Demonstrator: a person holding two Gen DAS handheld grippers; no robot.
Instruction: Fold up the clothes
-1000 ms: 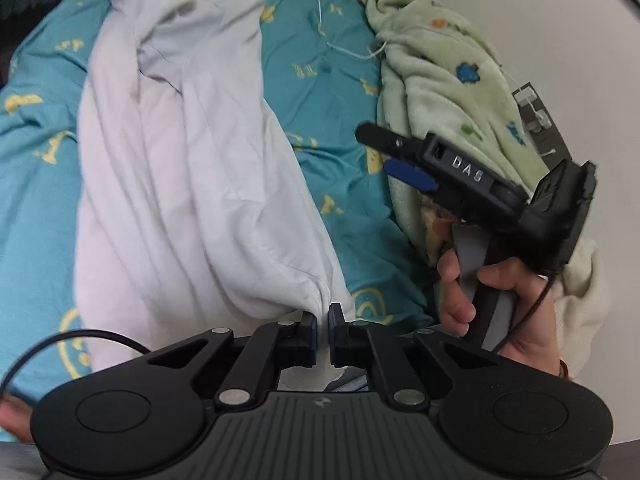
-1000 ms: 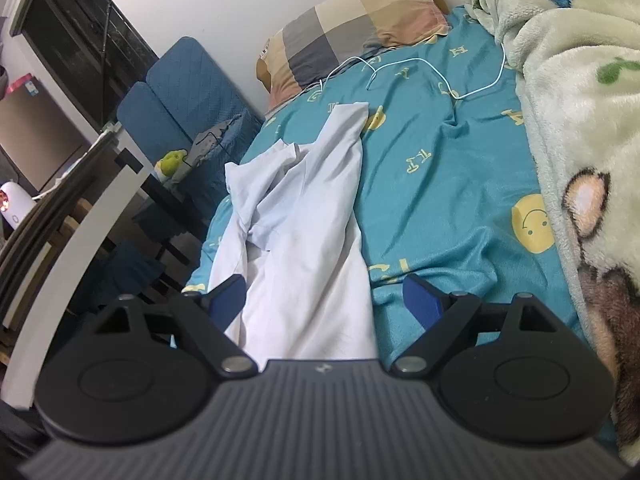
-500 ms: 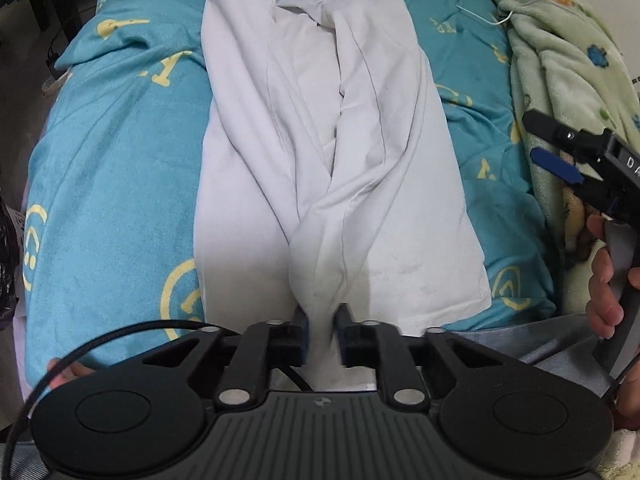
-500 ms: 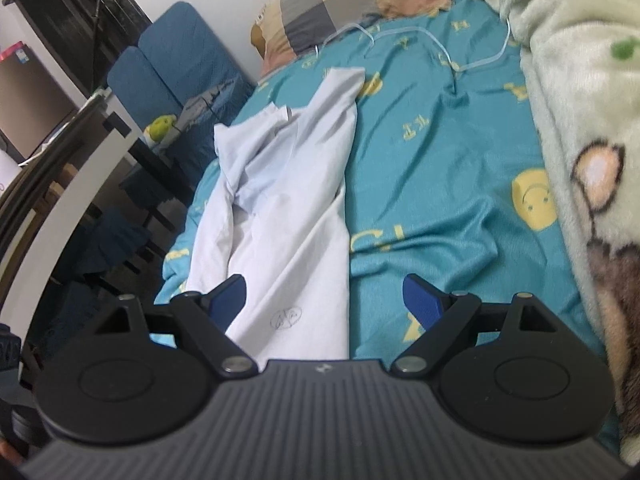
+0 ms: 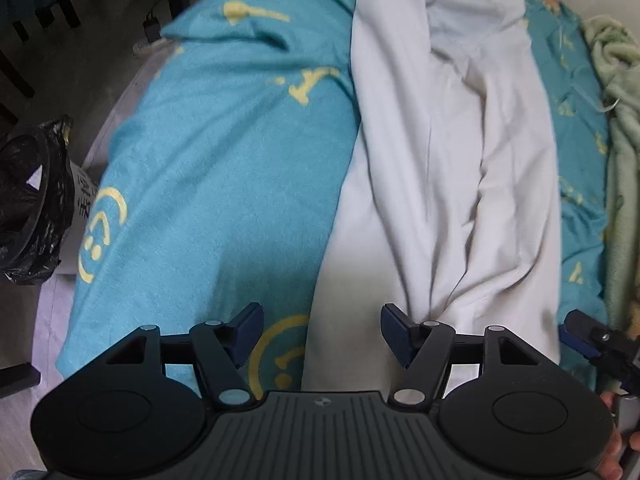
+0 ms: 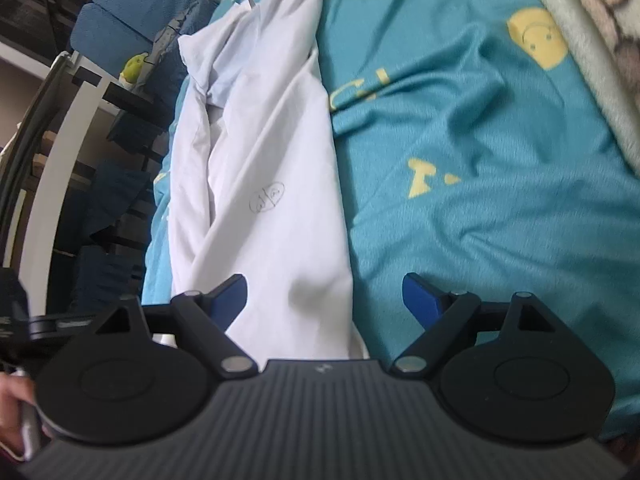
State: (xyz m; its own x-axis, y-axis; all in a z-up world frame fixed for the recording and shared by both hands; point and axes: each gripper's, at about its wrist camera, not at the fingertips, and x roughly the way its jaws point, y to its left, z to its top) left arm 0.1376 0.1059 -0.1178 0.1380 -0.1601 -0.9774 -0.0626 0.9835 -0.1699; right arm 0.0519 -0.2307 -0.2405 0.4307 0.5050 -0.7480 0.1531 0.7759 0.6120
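White cotton, the shirt point(image 5: 452, 184) lies rumpled lengthwise on the teal bedsheet point(image 5: 224, 168), its near hem at the bed's near edge. My left gripper point(image 5: 322, 332) hangs over that hem with its jaws spread wide, holding nothing, the blue pads point(image 5: 394, 322) apart over sheet and cloth. My right gripper point(image 6: 325, 295) sits just above the shirt's right edge point(image 6: 280, 208), jaws likewise wide and empty. A green fleece blanket point(image 6: 592, 12) runs along the right side. On the left I see a black bag point(image 5: 28, 200) beside the bed and, farther off, a blue chair point(image 6: 128, 20).
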